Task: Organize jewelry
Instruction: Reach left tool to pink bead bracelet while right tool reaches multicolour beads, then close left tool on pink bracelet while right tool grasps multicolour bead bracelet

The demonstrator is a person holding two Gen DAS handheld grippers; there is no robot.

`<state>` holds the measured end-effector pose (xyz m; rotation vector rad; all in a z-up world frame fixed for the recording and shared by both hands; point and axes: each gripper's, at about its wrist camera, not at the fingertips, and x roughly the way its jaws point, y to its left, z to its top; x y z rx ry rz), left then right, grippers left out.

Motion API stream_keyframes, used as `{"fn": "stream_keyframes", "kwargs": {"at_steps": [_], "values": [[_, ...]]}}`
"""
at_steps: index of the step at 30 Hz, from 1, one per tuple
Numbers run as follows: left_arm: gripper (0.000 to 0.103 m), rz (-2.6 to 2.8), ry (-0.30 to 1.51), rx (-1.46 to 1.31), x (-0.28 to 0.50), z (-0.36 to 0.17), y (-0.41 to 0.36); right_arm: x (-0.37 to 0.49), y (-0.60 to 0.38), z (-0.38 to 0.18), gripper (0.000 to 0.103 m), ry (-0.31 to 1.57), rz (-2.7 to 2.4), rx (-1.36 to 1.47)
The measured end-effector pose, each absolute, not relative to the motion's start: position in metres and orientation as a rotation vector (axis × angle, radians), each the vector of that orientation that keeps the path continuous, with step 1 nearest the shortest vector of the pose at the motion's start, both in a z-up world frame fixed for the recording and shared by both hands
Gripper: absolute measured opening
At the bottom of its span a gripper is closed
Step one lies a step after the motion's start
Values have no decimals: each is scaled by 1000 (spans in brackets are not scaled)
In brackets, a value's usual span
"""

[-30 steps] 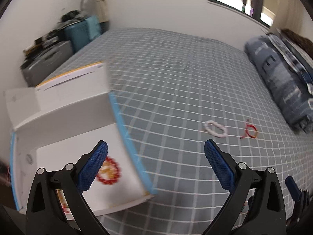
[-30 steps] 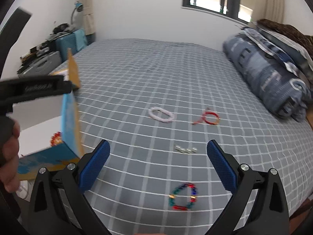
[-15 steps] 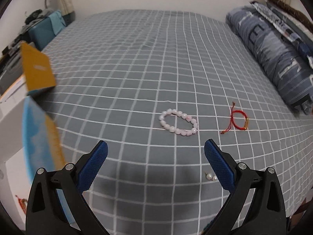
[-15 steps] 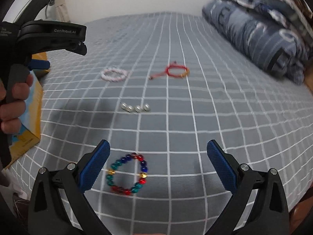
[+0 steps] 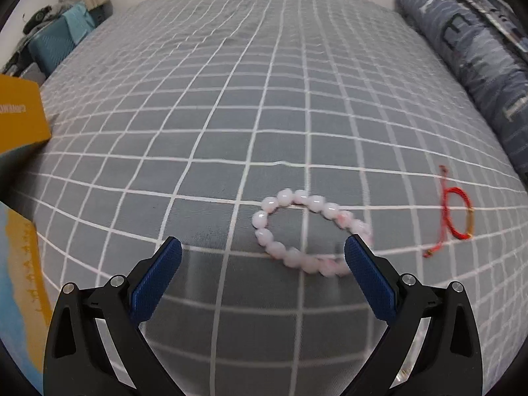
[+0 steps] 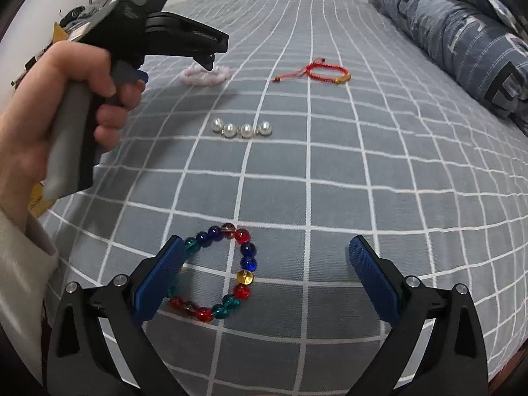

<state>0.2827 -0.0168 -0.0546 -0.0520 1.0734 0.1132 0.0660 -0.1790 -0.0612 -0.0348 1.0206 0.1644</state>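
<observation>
I read both sets of jaws as released, spread wide and empty. Left gripper [image 5: 263, 251] hangs low over the grey checked bed [image 5: 264, 99], with the pink bead bracelet [image 5: 308, 232] lying flat just ahead of its right finger; I cannot tell whether that finger touches the beads. Right of the pink bracelet lies the red cord bracelet [image 5: 455, 213], apart from it. Nearer the bed edge than the pink bracelet, the pearl strip [image 6: 242, 129] sits alone. Right gripper [image 6: 267, 252] hovers over the multicoloured bead bracelet [image 6: 219, 272], its left finger overlapping that ring. A hand [image 6: 49, 112] grips the left tool's handle.
</observation>
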Motion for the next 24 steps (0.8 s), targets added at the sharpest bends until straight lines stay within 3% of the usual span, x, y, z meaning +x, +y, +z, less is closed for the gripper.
{"fn": "stream_keyframes", "kwargs": {"at_steps": [7, 10, 13, 17, 20, 21, 22, 23, 24], "values": [[96, 145, 1090, -60, 293, -70, -14, 65, -179, -67, 94, 1029, 172, -38], [96, 146, 1105, -50, 294, -71, -14, 66, -177, -69, 82, 1035, 168, -58], [89, 151, 1117, -44, 297, -72, -13, 65, -173, -68, 70, 1022, 175, -91], [69, 145, 1118, -33, 298, -70, -10, 64, -170, -67, 48, 1018, 176, -113], [42, 131, 1113, -20, 296, -68, -11, 65, -169, -67, 30, 1012, 163, -140], [27, 122, 1115, -17, 296, -67, -12, 65, -168, -67, 21, 1008, 161, -154], [20, 116, 1119, -11, 294, -66, -13, 64, -166, -67, 11, 1000, 154, -177], [10, 124, 1116, 6, 293, -64, -15, 63, -166, -66, 10, 992, 147, -181], [10, 121, 1114, 7, 292, -63, -14, 63, -168, -66, 10, 989, 147, -173]]}}
